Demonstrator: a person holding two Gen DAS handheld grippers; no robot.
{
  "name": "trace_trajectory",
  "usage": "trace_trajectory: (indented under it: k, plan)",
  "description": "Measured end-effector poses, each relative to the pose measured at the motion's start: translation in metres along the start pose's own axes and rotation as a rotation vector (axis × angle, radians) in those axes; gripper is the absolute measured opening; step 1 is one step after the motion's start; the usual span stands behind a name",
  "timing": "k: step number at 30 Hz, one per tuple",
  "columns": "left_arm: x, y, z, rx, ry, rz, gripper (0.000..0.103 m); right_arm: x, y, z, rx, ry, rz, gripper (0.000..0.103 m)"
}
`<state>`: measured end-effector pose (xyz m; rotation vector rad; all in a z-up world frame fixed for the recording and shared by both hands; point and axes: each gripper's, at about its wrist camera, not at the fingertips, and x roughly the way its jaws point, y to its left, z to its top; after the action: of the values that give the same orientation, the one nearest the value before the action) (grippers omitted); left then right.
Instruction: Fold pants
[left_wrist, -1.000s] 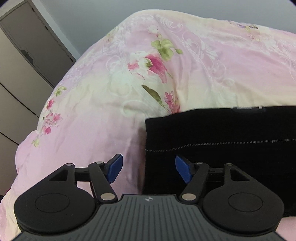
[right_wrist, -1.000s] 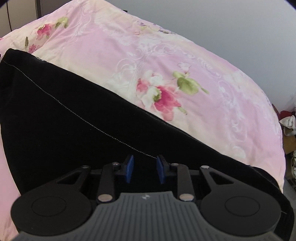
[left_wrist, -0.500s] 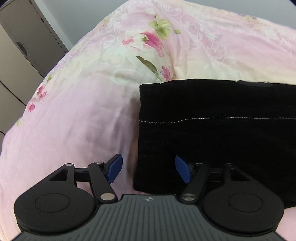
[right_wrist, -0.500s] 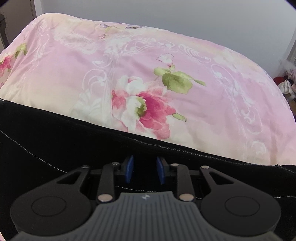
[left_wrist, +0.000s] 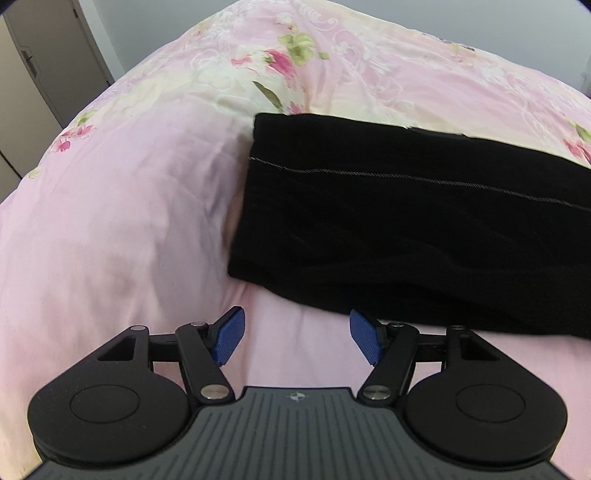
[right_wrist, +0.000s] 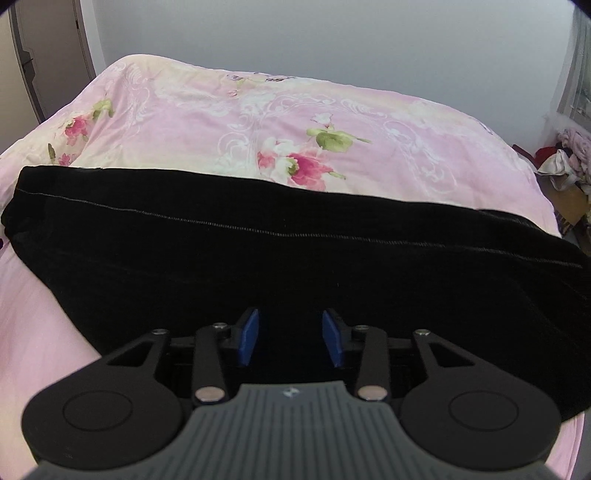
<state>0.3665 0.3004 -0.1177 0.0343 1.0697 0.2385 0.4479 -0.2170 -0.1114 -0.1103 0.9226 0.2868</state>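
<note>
Black pants (left_wrist: 406, 221) lie folded into a long band across a bed covered by a pink floral quilt (left_wrist: 129, 221), their pale line of stitching (left_wrist: 406, 177) running lengthwise near the far edge of the cloth. The left hand-held gripper (left_wrist: 296, 338) hovers over bare quilt just short of the pants' near edge, its blue pads (left_wrist: 229, 336) spread wide with nothing between them; the right-hand pad sits just beside the hem of the dark fabric, though whether it touches cannot be told. Seen from the left wrist view, the pants' squared left end rests on the quilt just below a printed pink flower (left_wrist: 273, 59), and a small dark label (left_wrist: 436, 133) shows at the far edge. The right hand-held gripper (right_wrist: 290, 338) is poised directly over the pants (right_wrist: 295, 258), its blue pads (right_wrist: 249, 336) parted and gripping nothing, with only black cloth visible in the gap. In the right wrist view the pants span nearly the full width of the quilt (right_wrist: 332, 122), the stitching (right_wrist: 258, 229) crossing from left to right. Beyond the pants, a grey wall (right_wrist: 332, 40) rises behind the bed, a wardrobe door (left_wrist: 48, 66) stands off the left side, and a heap of clothes (right_wrist: 565, 158) sits past the pants' right end.
</note>
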Motion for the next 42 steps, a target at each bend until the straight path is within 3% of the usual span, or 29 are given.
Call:
trace_trajectory:
  k: [5, 11, 15, 19, 23, 24, 26, 27, 28, 29, 31, 33, 36, 39, 42]
  plan:
    - [-0.005, -0.016, -0.013, 0.047, -0.002, 0.001, 0.077, -0.032, 0.011, -0.072, 0.079, -0.041, -0.041, 0.040]
    - [0.001, -0.019, -0.024, 0.049, -0.001, 0.021, 0.077, -0.009, 0.035, -0.143, 0.181, -0.082, -0.116, 0.040]
    - [0.007, -0.016, -0.026, 0.040, -0.001, 0.026, 0.077, 0.012, 0.044, -0.154, 0.253, -0.150, -0.184, 0.041]
    - [0.015, -0.015, -0.022, 0.040, -0.002, 0.027, 0.077, 0.021, 0.045, -0.144, 0.312, -0.224, -0.201, 0.052]
    - [0.031, -0.016, -0.016, -0.006, -0.001, 0.009, 0.077, 0.037, 0.045, -0.138, 0.359, -0.228, -0.267, 0.060]
    - [0.036, -0.016, -0.014, -0.029, -0.001, 0.008, 0.076, 0.040, 0.045, -0.139, 0.365, -0.237, -0.275, 0.059]
    - [0.047, -0.013, -0.011, -0.092, 0.003, 0.000, 0.071, 0.037, 0.044, -0.142, 0.372, -0.261, -0.272, 0.045]
    - [0.052, -0.011, -0.009, -0.126, 0.010, 0.001, 0.064, 0.033, 0.045, -0.144, 0.362, -0.256, -0.244, 0.027]
    - [0.057, -0.009, -0.007, -0.153, 0.018, 0.006, 0.056, 0.030, 0.047, -0.143, 0.342, -0.242, -0.237, 0.016]
    - [0.060, -0.008, -0.005, -0.178, 0.023, 0.022, 0.050, 0.025, 0.048, -0.142, 0.324, -0.228, -0.231, 0.012]
    - [0.064, -0.005, 0.001, -0.214, 0.046, 0.064, 0.024, 0.007, 0.041, -0.142, 0.314, -0.202, -0.197, 0.008]
    - [0.067, -0.003, 0.008, -0.213, 0.079, 0.104, 0.014, -0.020, 0.031, -0.138, 0.293, -0.198, -0.145, 0.006]
    - [0.070, -0.003, 0.013, -0.181, 0.094, 0.131, 0.011, -0.055, 0.032, -0.130, 0.172, -0.188, -0.136, 0.004]
    - [0.074, -0.005, 0.014, -0.168, 0.091, 0.152, 0.011, -0.037, 0.026, -0.137, 0.090, -0.008, -0.135, 0.003]
    - [0.069, -0.017, 0.010, -0.118, 0.074, 0.188, 0.011, -0.009, 0.011, -0.160, 0.126, 0.136, -0.141, 0.000]
